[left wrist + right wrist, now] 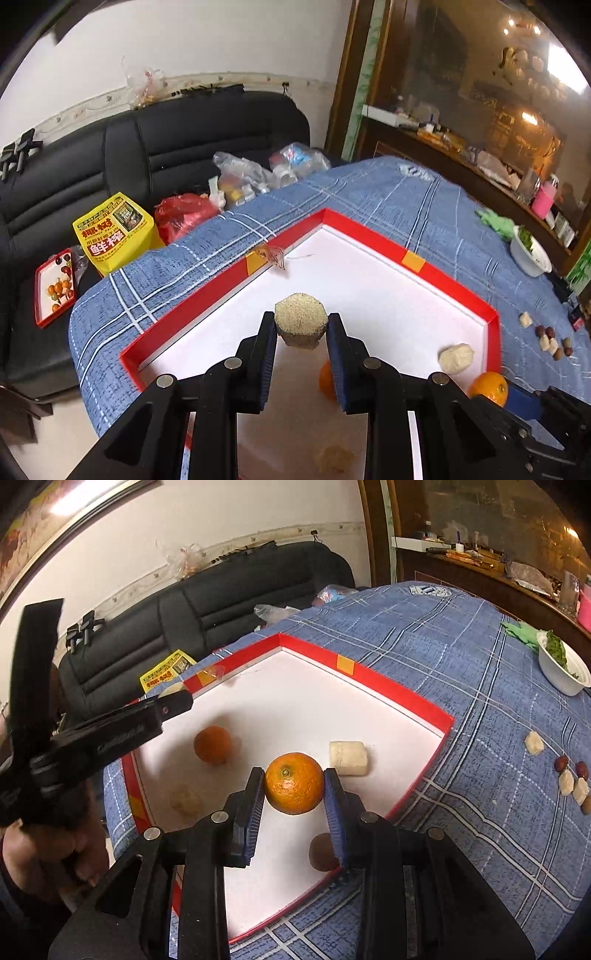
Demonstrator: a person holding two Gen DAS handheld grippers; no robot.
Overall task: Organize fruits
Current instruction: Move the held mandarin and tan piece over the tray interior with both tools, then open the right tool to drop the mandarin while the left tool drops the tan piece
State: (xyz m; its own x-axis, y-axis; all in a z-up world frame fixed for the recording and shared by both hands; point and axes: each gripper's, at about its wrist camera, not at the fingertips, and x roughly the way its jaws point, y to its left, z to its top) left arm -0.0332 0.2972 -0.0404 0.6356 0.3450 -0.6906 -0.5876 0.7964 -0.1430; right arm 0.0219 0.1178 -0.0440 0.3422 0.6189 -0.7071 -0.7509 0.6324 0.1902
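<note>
A red-walled tray (369,227) with a white floor lies on the blue plaid tablecloth; it also shows in the right wrist view (402,696). My left gripper (301,326) is shut on a beige sesame-coated cake (300,317) and holds it above the tray floor. My right gripper (294,784) is shut on an orange (294,782) above the tray. On the tray floor lie another orange (213,744), a white cake (348,763), a pale round cake (185,800) and a brown round item (323,852). The left gripper (173,701) shows from the side in the right wrist view.
On the cloth right of the tray lie several small pale pieces and red dates (570,779). A white bowl with greens (561,664) stands at the far right. A black sofa (147,147) with bags, a yellow packet (112,232) and a small red tray lies beyond the table.
</note>
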